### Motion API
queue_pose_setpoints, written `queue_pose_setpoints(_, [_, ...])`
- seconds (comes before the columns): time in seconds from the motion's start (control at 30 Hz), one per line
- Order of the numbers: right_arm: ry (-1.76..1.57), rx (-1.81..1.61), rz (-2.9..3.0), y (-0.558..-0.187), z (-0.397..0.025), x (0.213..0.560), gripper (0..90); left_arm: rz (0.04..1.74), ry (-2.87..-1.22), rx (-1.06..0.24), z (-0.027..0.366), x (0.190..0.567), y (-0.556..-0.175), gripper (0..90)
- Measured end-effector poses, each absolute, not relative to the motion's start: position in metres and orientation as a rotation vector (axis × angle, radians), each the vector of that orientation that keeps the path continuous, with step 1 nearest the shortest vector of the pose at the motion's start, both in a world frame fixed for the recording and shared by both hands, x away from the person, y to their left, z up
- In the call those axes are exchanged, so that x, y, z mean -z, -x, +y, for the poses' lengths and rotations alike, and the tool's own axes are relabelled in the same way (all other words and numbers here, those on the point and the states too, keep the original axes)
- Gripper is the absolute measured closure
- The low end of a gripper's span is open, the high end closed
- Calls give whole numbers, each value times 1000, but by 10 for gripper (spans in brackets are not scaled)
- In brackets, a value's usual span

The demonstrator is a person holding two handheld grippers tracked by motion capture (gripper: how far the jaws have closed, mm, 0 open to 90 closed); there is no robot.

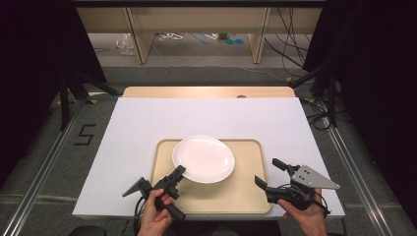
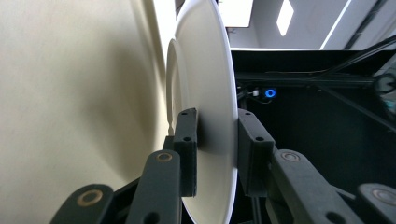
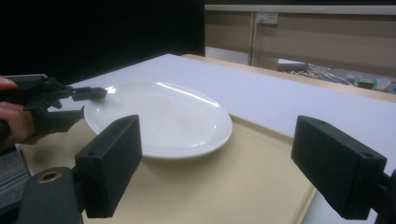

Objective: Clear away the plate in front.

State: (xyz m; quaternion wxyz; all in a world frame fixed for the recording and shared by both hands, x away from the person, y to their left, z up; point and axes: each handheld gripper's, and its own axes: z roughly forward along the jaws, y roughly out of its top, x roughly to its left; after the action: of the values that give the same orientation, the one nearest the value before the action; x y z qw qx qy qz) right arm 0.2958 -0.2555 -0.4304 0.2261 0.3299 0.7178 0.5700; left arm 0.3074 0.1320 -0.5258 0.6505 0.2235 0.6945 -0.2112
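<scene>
L gripper (image 1: 178,173) is clamped on the near-left rim of the white plate (image 1: 203,159): in the left gripper view one jaw sits under the rim and one on top, both touching it, w/ the plate edge-on between them. The person's left hand (image 1: 156,211) holds that gripper at the tray's near-left corner. In the right gripper view the same grip shows at the plate's far side, one jaw above and one below the rim.

R gripper (image 1: 269,173) has its jaws spread wide, nothing between them, and hangs over the tray's near-right corner, apart from the plate. Right hand (image 1: 306,216) holds it from the near edge; grey three-cornered plate (image 1: 314,177) on top.

Plate lies on the beige tray (image 1: 246,196), toward its far-left part, far rim just past the tray's far edge. Tray sits at the near edge of the white tabletop (image 1: 147,123), about mid-width.
</scene>
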Motion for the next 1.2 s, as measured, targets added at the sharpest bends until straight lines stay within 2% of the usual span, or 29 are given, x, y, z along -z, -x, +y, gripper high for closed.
queue_pose_setpoints(0.73, [-918, -1565, 1979, -297, -255, 431, 173, 1747, -575, 319, 111, 520, -286, 797])
queue_pose_setpoints(1.07, [-911, -1567, 1988, -297, -254, 431, 173, 1753, -584, 170, 127, 507, -282, 776])
queue_pose_setpoints(1.2, [-912, -1573, 1978, -298, -254, 432, 173, 1750, -598, 171, 130, 506, -285, 747])
